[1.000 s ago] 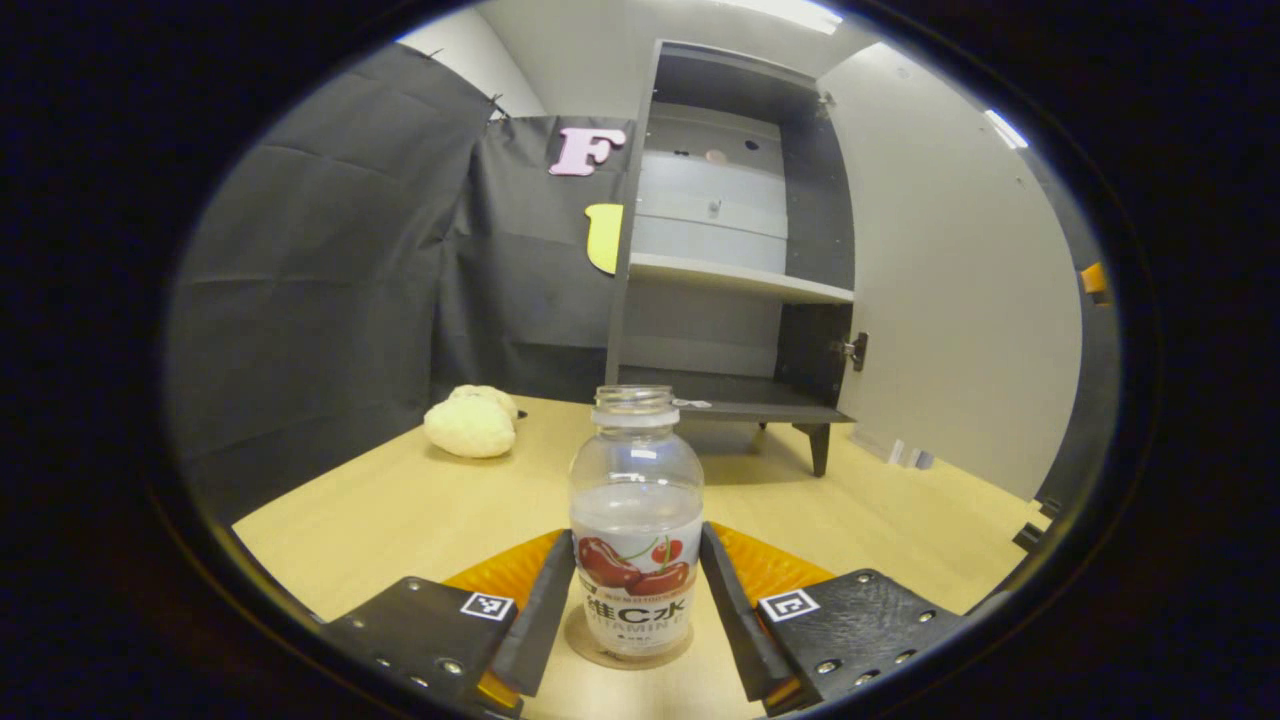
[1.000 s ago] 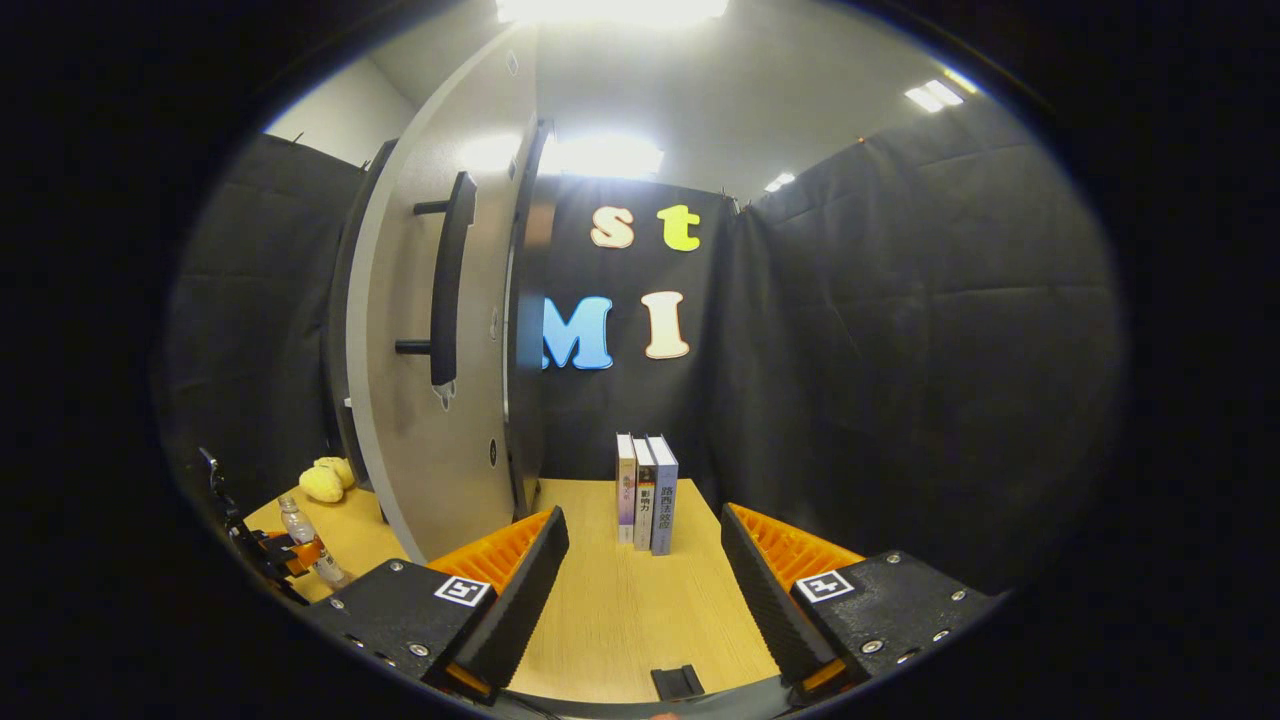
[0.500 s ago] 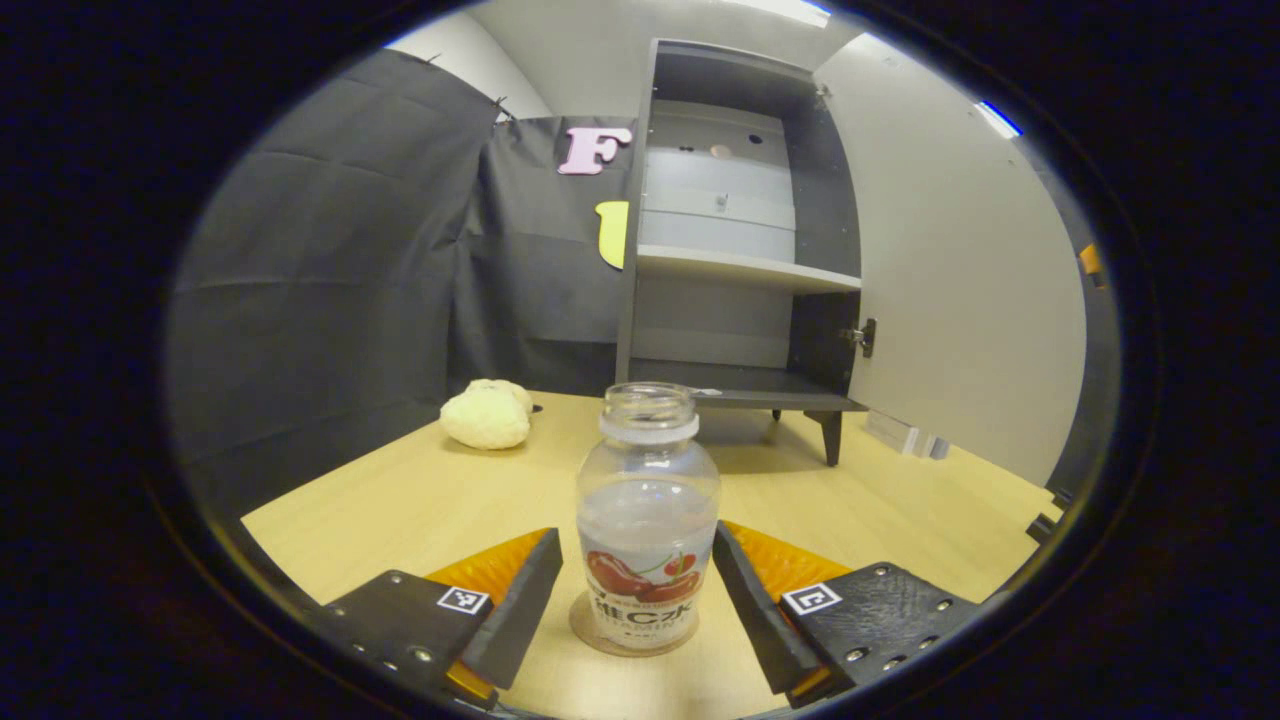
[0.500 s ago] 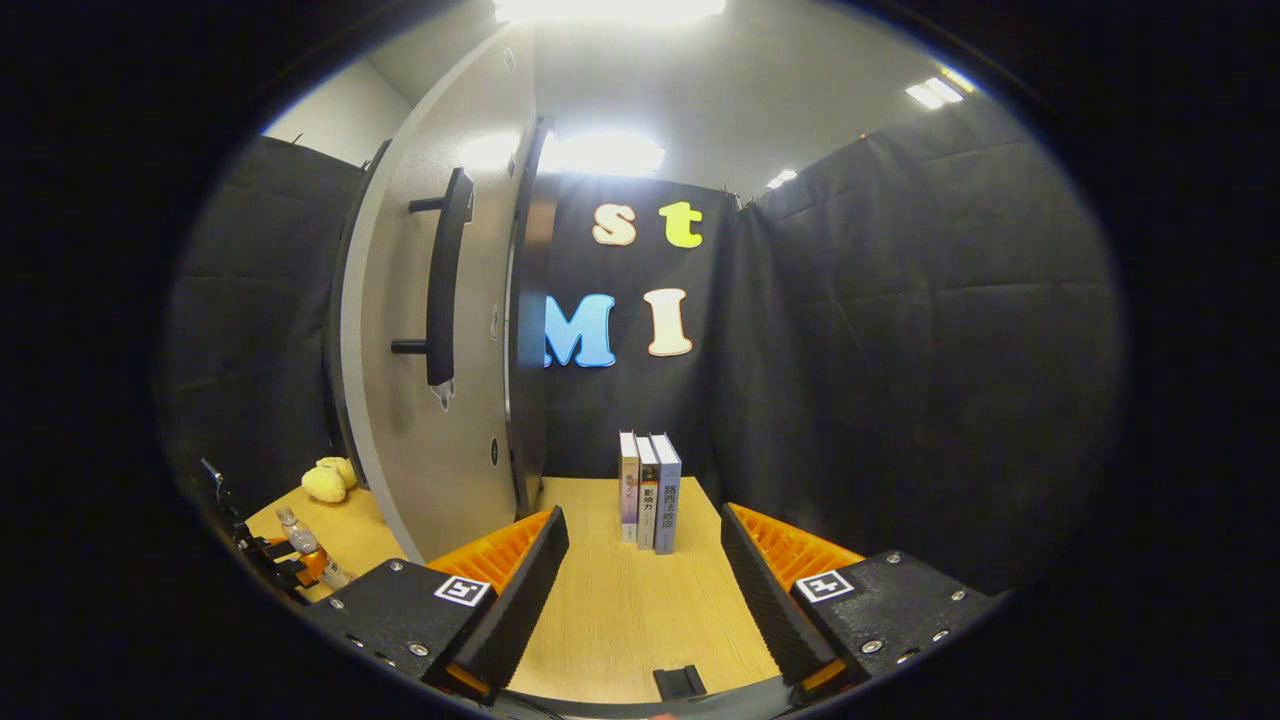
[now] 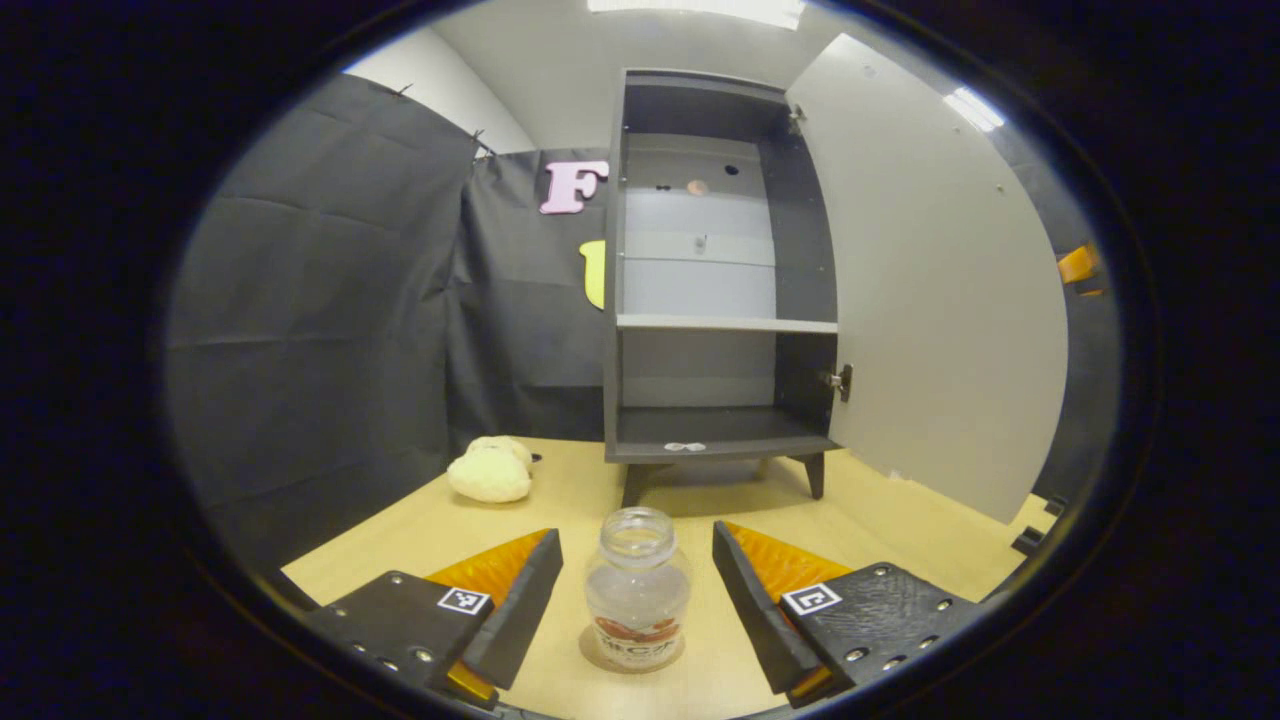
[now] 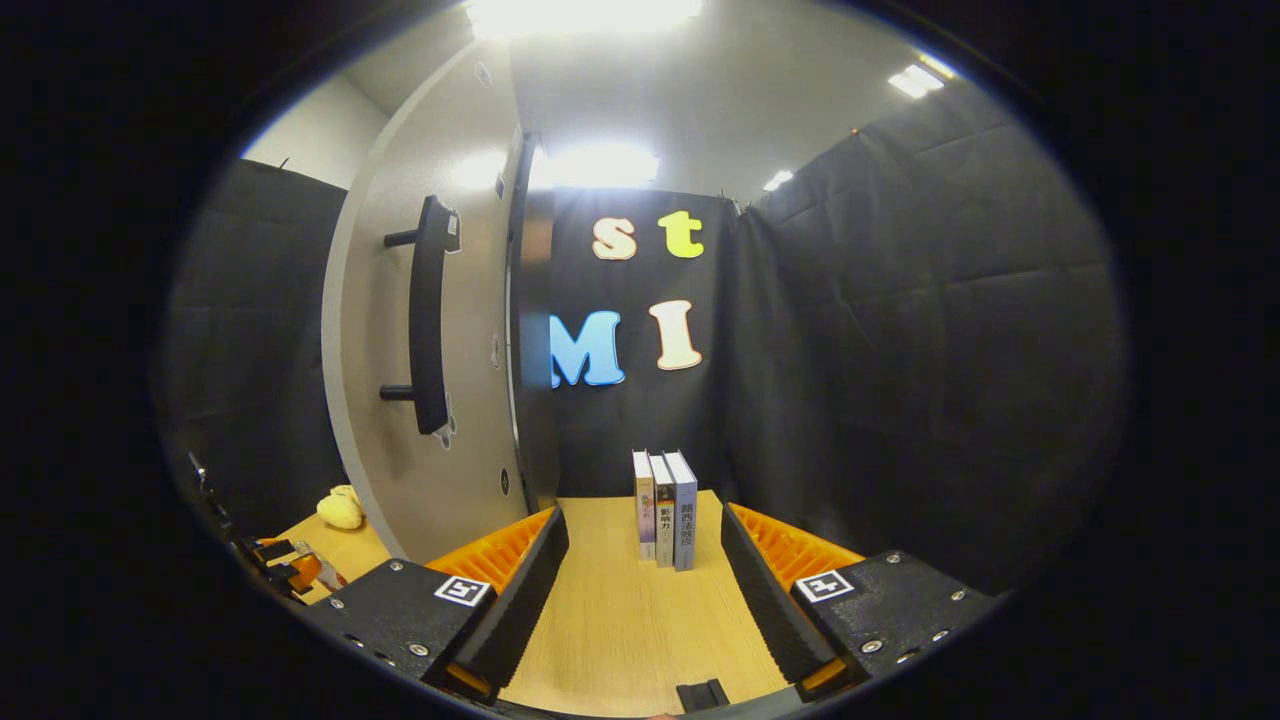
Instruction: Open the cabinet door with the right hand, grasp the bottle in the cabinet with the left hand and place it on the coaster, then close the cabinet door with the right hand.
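Left gripper view, left to right: a pale lumpy object on the wooden table near the cloth wall. Left gripper spread wide — both fingers clear of the bottle, which stands upright and uncapped on the round coaster between them. Behind it, the dark cabinet, shelves bare; its door swung open to the right.

Right gripper view: the door's outer face with a dark bar handle at left, three upright books at centre. Right gripper gapes wide, holding nothing — only table between its fingers.
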A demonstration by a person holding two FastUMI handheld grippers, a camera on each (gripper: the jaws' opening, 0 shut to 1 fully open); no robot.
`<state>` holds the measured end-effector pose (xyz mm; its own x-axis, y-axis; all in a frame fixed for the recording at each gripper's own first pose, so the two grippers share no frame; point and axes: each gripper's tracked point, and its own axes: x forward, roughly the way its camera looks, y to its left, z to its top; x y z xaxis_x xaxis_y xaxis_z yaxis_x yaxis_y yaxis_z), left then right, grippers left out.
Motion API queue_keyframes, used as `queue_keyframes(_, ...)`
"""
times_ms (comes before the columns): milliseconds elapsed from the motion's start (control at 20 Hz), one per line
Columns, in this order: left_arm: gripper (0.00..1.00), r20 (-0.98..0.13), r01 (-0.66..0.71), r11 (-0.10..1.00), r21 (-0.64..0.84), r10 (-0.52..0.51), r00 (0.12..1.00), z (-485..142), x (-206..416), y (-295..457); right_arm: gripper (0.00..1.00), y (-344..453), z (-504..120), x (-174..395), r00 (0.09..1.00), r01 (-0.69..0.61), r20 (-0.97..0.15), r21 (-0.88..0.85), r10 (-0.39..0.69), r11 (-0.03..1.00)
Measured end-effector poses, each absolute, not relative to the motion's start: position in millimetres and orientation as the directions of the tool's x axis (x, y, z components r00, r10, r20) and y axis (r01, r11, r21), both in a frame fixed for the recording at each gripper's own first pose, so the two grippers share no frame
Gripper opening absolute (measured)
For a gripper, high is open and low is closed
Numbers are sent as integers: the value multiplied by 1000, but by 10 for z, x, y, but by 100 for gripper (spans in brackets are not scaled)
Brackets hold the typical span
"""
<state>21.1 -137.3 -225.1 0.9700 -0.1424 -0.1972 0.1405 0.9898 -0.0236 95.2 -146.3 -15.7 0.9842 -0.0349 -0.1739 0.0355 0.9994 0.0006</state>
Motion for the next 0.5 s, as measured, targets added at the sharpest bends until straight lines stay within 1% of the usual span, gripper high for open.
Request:
queue_keyframes(50,88,-190,138,990,-26,-140,972,-2117,184,-1372,95,-1470,-133,988,984,33,-175,5,-32,999)
queue_keyframes(150,90,-166,138,990,-31,-141,976,-1787,101,-1373,95,-1457,-16,1057,986,26,-168,21,-22,999)
queue_keyframes(200,88,-154,139,990,-33,-143,978,-1623,53,-1366,93,-1462,74,1090,988,29,-156,25,-25,999)
queue_keyframes(250,90,-149,139,990,-35,-143,978,-1474,22,-1347,95,-1477,168,1115,990,36,-140,28,-31,999)
queue_keyframes(300,92,-150,136,990,-43,-141,979,-1342,-6,-1308,95,-1481,256,1136,991,45,-124,30,-41,999)
queue_keyframes(350,90,-144,136,989,-53,-143,979,-1214,-27,-1276,93,-1471,340,1141,992,55,-113,33,-51,998)
queue_keyframes(400,88,-131,126,990,-61,-133,982,-1062,-19,-1203,93,-1444,422,1139,993,60,-105,37,-56,997)
queue_keyframes(450,90,-117,115,991,-70,-122,986,-913,-30,-1104,95,-1406,495,1145,994,66,-95,40,-62,997)
queue_keyframes(500,87,-109,102,992,-79,-111,988,-809,-23,-998,95,-1380,569,1138,993,78,-87,39,-74,996)
